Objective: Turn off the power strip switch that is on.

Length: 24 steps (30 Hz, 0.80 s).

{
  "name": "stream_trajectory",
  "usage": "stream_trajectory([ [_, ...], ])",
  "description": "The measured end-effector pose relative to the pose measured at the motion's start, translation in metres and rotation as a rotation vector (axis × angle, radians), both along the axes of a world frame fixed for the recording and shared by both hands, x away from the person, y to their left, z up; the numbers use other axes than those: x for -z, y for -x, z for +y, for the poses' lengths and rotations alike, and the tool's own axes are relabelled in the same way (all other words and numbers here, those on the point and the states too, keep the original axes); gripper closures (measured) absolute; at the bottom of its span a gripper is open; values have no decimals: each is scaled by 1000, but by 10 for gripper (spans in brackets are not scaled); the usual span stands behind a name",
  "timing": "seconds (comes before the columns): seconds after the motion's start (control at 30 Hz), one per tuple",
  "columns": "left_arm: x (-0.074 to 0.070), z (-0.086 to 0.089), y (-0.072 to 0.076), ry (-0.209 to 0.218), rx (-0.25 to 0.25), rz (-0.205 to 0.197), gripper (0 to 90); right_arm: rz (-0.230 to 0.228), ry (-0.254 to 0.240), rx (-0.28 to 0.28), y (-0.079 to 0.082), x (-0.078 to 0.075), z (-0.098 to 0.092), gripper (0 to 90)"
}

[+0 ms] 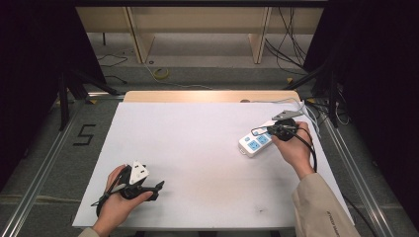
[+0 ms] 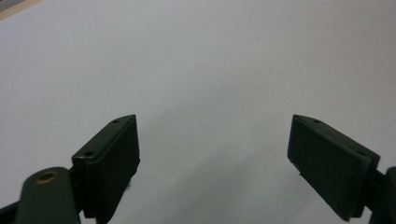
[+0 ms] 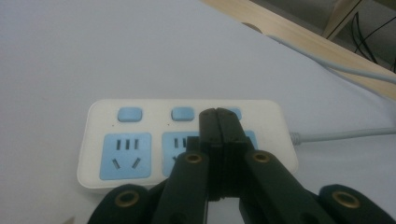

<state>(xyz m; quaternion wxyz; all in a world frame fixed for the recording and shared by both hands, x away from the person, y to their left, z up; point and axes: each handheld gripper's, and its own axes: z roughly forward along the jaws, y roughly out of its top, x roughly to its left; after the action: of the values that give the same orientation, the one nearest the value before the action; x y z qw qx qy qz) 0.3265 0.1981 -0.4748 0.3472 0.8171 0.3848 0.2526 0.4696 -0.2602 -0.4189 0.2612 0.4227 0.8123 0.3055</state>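
On the white table sheet (image 1: 197, 148), the white plastic power strip with blue sockets (image 1: 255, 142) lies toward three o'clock under my right gripper (image 3: 218, 122), jaws pressed together over its switches, so pressing off-centre could skid it, while my left gripper (image 2: 215, 140) gapes empty at seven.

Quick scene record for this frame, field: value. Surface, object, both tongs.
surface: white table top
object: white power strip with blue sockets and switches, at the table's right side, grey cable attached
left tongs: open, nothing between jaws, over bare table
right tongs: jaws closed together, empty, tip over the strip's switch row; contact unclear
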Motion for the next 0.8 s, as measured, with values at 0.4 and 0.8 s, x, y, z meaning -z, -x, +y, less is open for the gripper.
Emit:
stream_trajectory([
  [0.4, 0, 0, 0, -1, 4, 1, 167, 34, 16, 12, -11, 3, 0, 900],
  [0.8, 0, 0, 0, -3, 6, 1, 167, 53, 17, 22, -22, 4, 1, 900],
])
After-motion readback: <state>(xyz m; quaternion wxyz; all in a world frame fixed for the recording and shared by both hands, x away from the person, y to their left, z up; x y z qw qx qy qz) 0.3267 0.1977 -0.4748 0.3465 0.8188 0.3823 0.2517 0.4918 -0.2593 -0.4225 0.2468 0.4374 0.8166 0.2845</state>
